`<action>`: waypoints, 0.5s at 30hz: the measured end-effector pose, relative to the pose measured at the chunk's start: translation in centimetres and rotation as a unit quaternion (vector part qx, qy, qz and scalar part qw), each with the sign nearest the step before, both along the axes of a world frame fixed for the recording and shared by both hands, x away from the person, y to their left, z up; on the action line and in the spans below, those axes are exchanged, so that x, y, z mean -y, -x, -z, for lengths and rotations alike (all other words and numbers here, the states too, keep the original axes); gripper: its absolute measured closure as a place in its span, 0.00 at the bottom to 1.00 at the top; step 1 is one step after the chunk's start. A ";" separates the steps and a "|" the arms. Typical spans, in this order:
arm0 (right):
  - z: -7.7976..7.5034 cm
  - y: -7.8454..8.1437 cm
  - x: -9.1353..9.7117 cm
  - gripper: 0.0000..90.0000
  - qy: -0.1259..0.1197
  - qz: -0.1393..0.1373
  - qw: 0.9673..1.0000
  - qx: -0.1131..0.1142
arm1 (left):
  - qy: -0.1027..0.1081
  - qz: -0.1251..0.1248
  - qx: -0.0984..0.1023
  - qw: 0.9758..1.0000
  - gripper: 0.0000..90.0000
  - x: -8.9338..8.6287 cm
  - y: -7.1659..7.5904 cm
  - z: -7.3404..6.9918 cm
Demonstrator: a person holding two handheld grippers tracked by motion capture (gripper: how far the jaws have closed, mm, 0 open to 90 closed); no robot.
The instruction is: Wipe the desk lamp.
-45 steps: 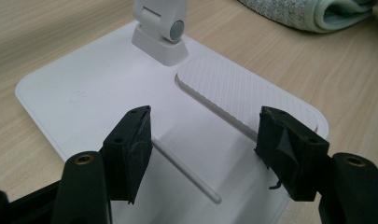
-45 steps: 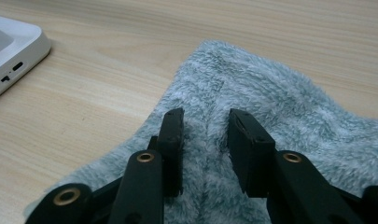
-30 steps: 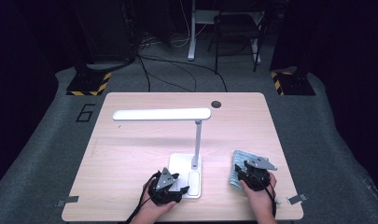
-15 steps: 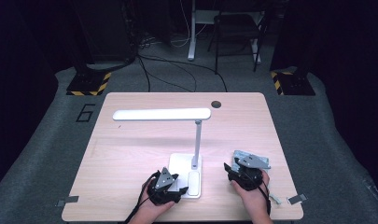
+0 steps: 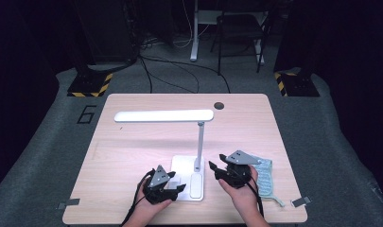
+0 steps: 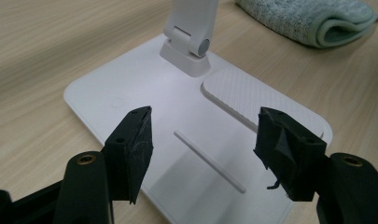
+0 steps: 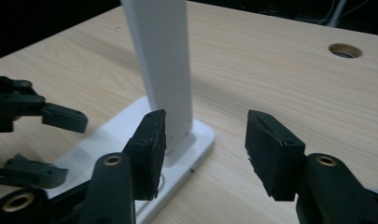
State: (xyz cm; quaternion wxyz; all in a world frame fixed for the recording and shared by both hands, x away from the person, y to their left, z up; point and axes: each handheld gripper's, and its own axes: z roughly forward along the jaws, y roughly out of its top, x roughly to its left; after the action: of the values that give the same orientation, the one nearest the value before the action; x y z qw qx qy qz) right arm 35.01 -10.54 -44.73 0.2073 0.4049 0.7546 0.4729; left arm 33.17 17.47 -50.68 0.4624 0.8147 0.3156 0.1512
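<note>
While poised over the near part of the lamp base (image 6: pixel 196 126), left gripper (image 5: pixel 172 187) held with jaws spread wide, nothing between the pads; base surface, with its thin raised line and its textured pad, seen through the gap in the left gripper view. Right gripper (image 5: pixel 217 166) found just right of the lamp post (image 5: pixel 199 144), raised off the table (image 5: pixel 132 156), jaws lately opening and now standing apart, empty. Post (image 7: pixel 164 70) seen in the right gripper view rising beyond the left-hand pad, clear of both pads, though whether lined up within the gap or a little off to one side hard to judge from that angle. Lamp head (image 5: pixel 164 116) stretched level toward the table's left, above the wood. Folded pale-green cloth (image 5: pixel 265 176) lying flat near the table's right front corner, just beside the right hand (image 5: pixel 241 194), partly hidden by the gripper in the high view; apparently untouched. Same cloth (image 6: pixel 312 21) caught beyond the base in the left gripper view. Round cable hole (image 5: pixel 219 105) noted near the far edge.
</note>
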 end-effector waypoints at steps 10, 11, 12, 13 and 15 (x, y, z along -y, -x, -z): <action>-0.9 -1.2 -2.8 0.52 -0.003 -0.030 0.999 0.028 | 0.014 -0.015 0.004 1.000 0.40 -1.0 -0.4 -0.3; -0.9 -1.3 -3.1 0.54 0.001 -0.031 0.999 0.030 | 0.014 -0.017 0.000 1.000 0.40 -1.2 -0.5 -0.4; -0.9 -1.4 -3.2 0.55 0.002 -0.031 0.999 0.030 | 0.014 -0.019 -0.001 1.000 0.40 -1.3 -0.6 -0.4; -0.9 -1.6 -3.4 0.56 0.005 -0.034 0.999 0.031 | 0.018 -0.021 -0.001 1.000 0.40 -1.3 -0.6 -0.4; -0.9 -1.8 -3.6 0.60 0.001 -0.033 0.999 0.025 | 0.019 -0.024 -0.003 1.000 0.40 -1.4 -0.7 -0.3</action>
State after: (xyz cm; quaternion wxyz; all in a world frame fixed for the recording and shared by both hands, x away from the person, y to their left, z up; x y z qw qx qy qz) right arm 36.81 -6.95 -43.87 0.2107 0.3672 0.7628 0.4887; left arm 33.83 18.87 -50.39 0.4734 0.7981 0.3393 0.1541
